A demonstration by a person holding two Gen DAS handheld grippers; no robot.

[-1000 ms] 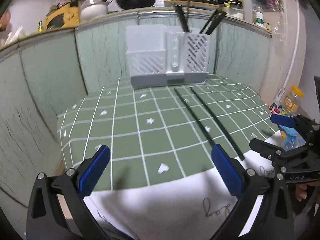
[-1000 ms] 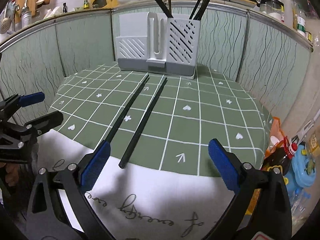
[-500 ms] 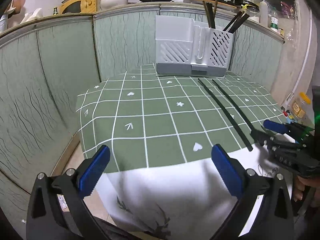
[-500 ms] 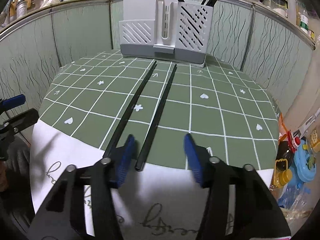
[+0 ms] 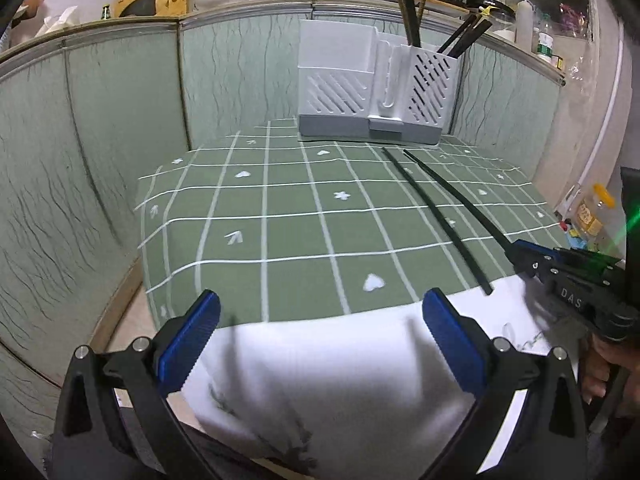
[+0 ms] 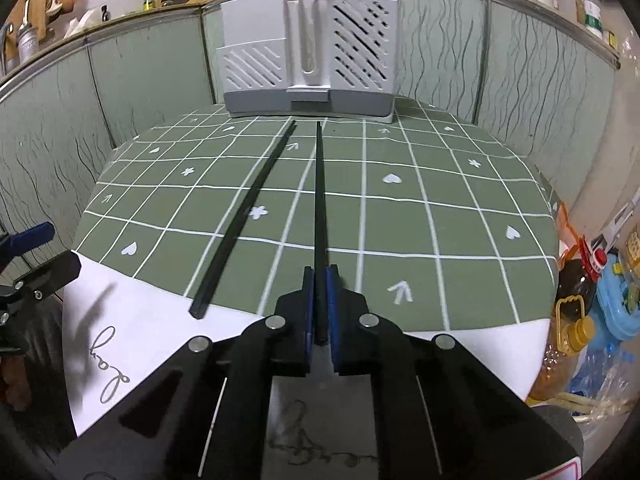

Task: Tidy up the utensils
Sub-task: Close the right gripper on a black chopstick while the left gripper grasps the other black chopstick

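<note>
Pinching one chopstick (image 6: 319, 216) by its near end, right tool (image 6: 319, 304) has just clenched.

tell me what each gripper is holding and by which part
The right gripper is shut on the near end of one black chopstick. The left gripper is open and holds nothing.

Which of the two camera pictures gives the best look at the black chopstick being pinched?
The right wrist view: the held chopstick runs straight up the middle, from the shut right gripper toward the white utensil holder. The left wrist view shows it only at the right side, its near end hidden in the gripper.
</note>
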